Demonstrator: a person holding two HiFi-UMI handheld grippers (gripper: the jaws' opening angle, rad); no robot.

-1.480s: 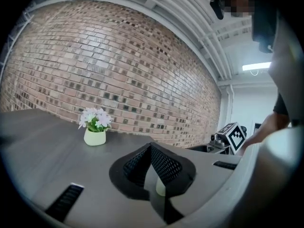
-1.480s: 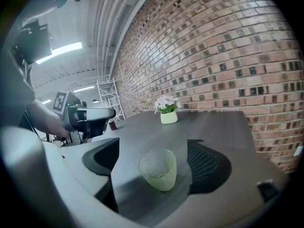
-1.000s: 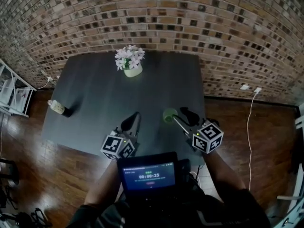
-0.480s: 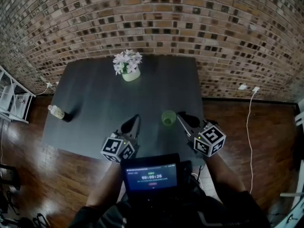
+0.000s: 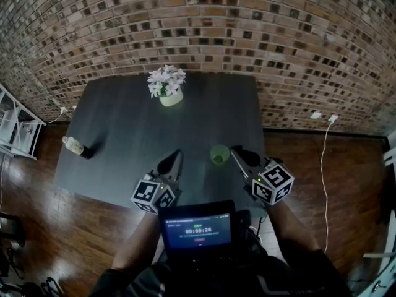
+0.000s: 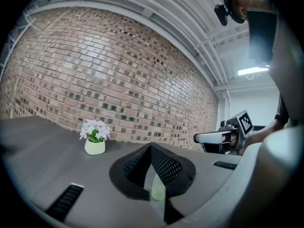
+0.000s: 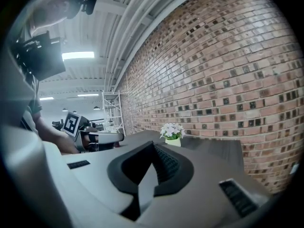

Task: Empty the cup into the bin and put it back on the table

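Green cup upright on the worktop, both pairs of jaws closed beside it.

Head view: the green cup point(image 5: 219, 154) stands upright on the dark worktop point(image 5: 124, 122), too small for its contents to show. The right gripper point(image 5: 236, 151) has its tips just right of the cup, and the left gripper point(image 5: 178, 153) lies to the cup's left. Well beyond the cup a pale pot point(image 5: 172, 96) holds white flowers point(image 5: 167, 77); a bottle point(image 5: 74, 143) sits far to the cup's left. Left gripper view: jaws meet at the tips, with a pale greenish patch low between them that I cannot identify. Right gripper view: jaws pressed together, gripping nothing.
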